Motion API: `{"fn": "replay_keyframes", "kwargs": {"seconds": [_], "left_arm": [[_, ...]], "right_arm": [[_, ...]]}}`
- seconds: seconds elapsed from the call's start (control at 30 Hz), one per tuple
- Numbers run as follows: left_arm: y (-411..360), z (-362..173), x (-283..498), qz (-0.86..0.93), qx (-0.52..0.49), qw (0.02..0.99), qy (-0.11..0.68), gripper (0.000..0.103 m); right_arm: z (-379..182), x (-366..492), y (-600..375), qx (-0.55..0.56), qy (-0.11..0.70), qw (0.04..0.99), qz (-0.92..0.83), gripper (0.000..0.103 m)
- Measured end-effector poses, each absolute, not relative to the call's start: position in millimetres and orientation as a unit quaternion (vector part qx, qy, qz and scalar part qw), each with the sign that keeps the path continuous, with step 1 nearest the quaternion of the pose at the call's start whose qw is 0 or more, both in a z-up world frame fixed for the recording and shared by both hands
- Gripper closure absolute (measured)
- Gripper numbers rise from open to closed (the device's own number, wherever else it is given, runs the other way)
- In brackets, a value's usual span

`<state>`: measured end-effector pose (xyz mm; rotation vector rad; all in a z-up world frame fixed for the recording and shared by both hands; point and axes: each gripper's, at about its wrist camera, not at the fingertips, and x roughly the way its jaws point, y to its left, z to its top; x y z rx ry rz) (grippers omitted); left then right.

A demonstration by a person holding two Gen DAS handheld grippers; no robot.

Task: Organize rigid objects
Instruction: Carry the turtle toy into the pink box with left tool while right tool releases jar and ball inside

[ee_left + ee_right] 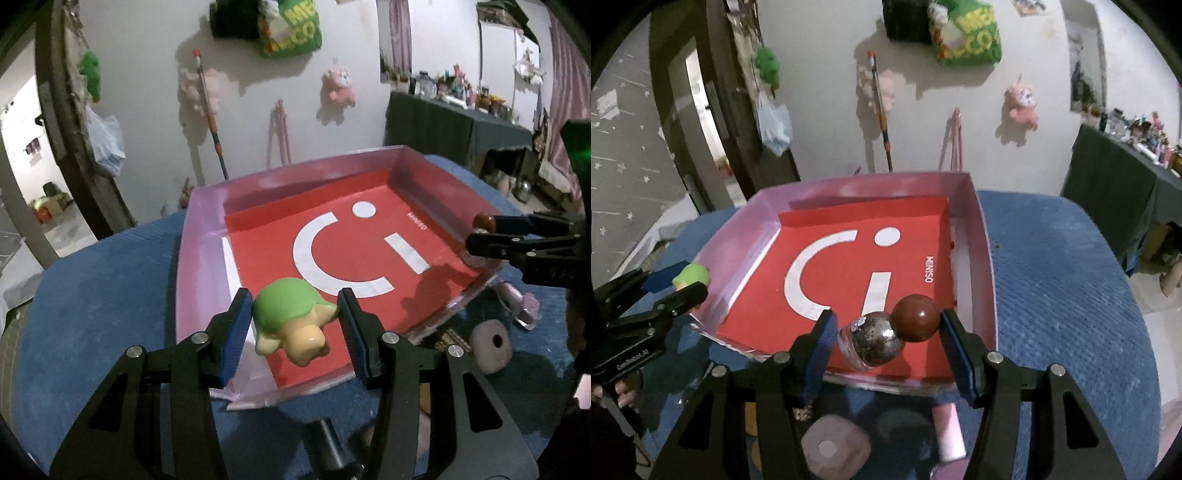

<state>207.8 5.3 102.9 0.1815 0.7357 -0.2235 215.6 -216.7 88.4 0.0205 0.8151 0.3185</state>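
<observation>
Your left gripper (295, 325) clamps the green turtle (291, 321); right gripper (886, 339) clamps the round-stoppered bottle (886, 334). Tray (982, 236) holds nothing yet; several pieces remain outside.

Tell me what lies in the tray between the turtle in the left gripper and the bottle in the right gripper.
Nothing: between the turtle and the bottle the tray shows only its bare red liner with the white logo, clear in both wrist views.

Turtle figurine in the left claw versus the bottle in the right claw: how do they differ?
The turtle figurine is opaque green and cream; the bottle is clear with a dark glittery fill and a brown ball cap. The figurine hangs by the tray's left edge, the bottle by its right. Both are clamped above the tray.
</observation>
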Motion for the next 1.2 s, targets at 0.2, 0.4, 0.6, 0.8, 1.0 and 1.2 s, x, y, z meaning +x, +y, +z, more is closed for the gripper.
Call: {"fn": "replay_keyframes", "kwargs": {"seconds": [0.2,0.4,0.6,0.8,1.0,1.2], "left_arm": [[-0.4,86.4,235.3,-0.123,0.095,0.903,0.401,0.057],[-4.6,66.1,249.5,-0.130,0.096,0.886,0.435,0.057],[-7.1,60.0,254.8,-0.132,0.106,0.880,0.444,0.057],[-6.6,58.9,262.7,-0.135,0.127,0.874,0.448,0.057],[-7.9,59.6,264.8,-0.141,0.142,0.870,0.452,0.056],[-6.7,59.1,264.2,-0.145,0.139,0.870,0.449,0.056]], "right_arm": [[79.6,239.5,-208.7,-0.016,0.447,0.880,0.160,0.074],[77.6,249.4,-197.6,-0.064,0.462,0.873,0.142,0.074],[75.4,264.0,-207.0,-0.055,0.487,0.860,0.140,0.074],[69.4,265.8,-196.4,-0.111,0.497,0.850,0.133,0.074],[68.1,264.2,-194.6,-0.130,0.498,0.847,0.130,0.074],[68.0,263.6,-191.3,-0.134,0.498,0.846,0.135,0.068]]}}
